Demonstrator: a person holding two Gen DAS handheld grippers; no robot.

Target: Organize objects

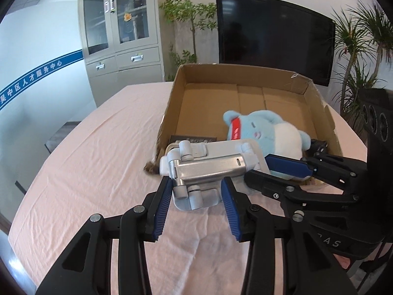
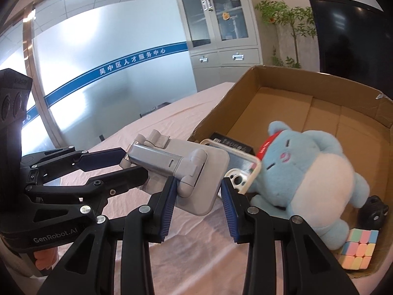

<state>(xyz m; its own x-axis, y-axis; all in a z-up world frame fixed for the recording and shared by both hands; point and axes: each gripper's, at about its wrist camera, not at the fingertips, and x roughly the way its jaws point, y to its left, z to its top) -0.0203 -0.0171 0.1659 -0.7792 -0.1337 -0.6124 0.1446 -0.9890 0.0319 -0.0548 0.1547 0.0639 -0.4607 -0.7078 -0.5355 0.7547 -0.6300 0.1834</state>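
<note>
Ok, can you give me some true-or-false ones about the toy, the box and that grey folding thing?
1. The light blue plush toy lies inside the brown cardboard box. True.
2. The pastel puzzle cube sits on the pink tablecloth outside the box. False: it is in the box, beside the plush.
3. Both the left gripper and the right gripper grip the grey folding phone stand. True.
4. The cabinet's glass doors stand open. False: the grey metal cabinet is closed.
5. The wall screen shows a cartoon. False: the black screen is dark.
</note>
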